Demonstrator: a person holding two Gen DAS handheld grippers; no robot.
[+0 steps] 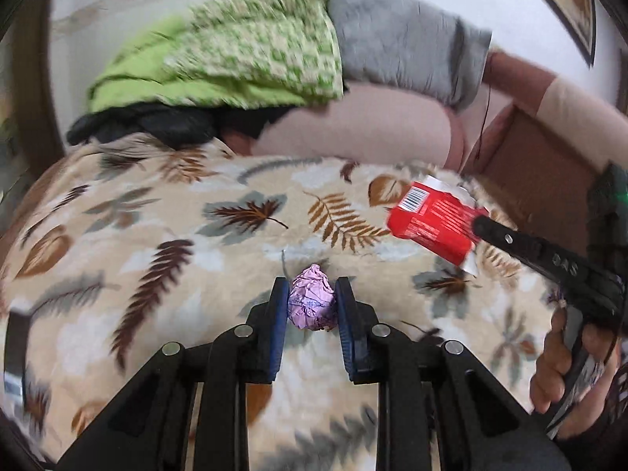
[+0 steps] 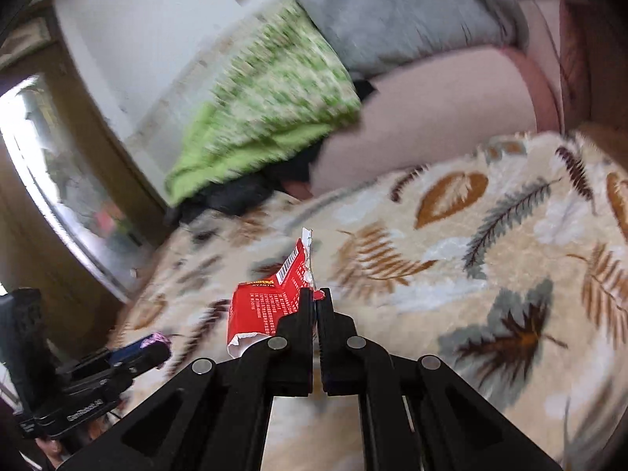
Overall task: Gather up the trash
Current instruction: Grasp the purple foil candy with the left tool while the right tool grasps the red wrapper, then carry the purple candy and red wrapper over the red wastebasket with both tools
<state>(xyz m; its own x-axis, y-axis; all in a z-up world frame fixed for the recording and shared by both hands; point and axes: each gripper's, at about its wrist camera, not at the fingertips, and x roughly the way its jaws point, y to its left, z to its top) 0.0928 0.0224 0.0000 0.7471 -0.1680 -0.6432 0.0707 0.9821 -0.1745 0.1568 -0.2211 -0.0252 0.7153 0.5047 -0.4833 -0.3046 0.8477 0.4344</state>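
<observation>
A crumpled pink foil wrapper (image 1: pixel 312 300) sits pinched between the blue pads of my left gripper (image 1: pixel 312 294), lifted above the leaf-patterned blanket (image 1: pixel 157 235). My right gripper (image 2: pixel 316 300) is shut on a torn red snack packet (image 2: pixel 267 306), which hangs to the left of its fingers. In the left wrist view the same red packet (image 1: pixel 431 219) shows at the right, held at the tip of the right gripper (image 1: pixel 477 225), with a hand (image 1: pixel 557 369) on its handle. In the right wrist view the left gripper (image 2: pixel 157 347) and its pink wrapper (image 2: pixel 155 339) appear at the lower left.
A green patterned cloth (image 1: pixel 243 51), a grey cloth (image 1: pixel 400 35) and a pink pillow (image 1: pixel 353 125) lie at the far end of the bed, with dark clothing (image 1: pixel 141 125) below the green one. A brown cardboard box (image 1: pixel 533 172) stands at the right. A window (image 2: pixel 59 172) is at the left.
</observation>
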